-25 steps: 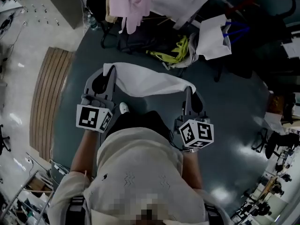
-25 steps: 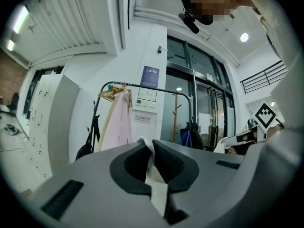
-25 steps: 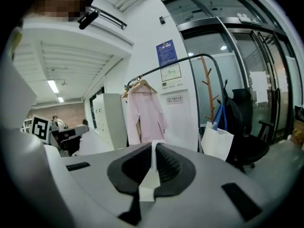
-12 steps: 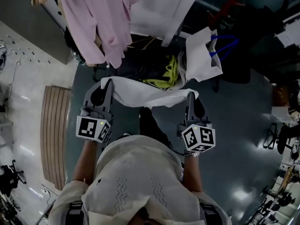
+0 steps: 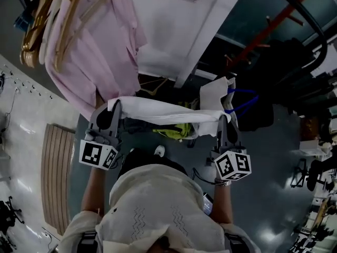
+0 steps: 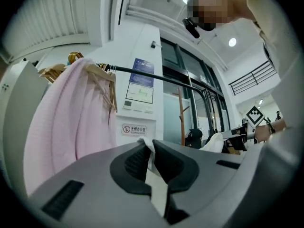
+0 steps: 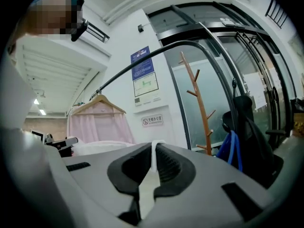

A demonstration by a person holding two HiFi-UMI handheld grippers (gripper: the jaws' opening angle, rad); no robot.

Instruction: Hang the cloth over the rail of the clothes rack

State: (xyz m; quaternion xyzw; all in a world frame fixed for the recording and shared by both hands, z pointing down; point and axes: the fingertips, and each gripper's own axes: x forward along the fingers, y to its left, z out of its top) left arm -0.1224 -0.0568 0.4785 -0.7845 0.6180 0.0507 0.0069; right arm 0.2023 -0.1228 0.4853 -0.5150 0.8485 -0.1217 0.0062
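Note:
A white cloth [image 5: 163,112] hangs stretched between my two grippers, in front of the person's chest. My left gripper [image 5: 115,105] is shut on its left end, and a strip of cloth [image 6: 154,184] shows pinched between the dark pads. My right gripper [image 5: 221,119] is shut on the right end, with the cloth [image 7: 147,184] caught in the same way. The black rail [image 6: 142,74] of the clothes rack runs above and beyond the jaws and curves downward in the right gripper view [image 7: 142,63]. The cloth is below the rail and apart from it.
A pink shirt [image 5: 89,62] on wooden hangers [image 5: 39,15] fills the rail's left part. Behind stands a white panel [image 5: 174,30] with a no-smoking sign. A wooden coat stand [image 7: 199,99] and a dark bag with blue straps [image 7: 235,148] are at the right. A white bag [image 5: 216,96] sits below.
Both grippers have carried the cloth up and forward toward the rack. The pink shirt and white panel now loom larger, and the cloth is pulled straighter.

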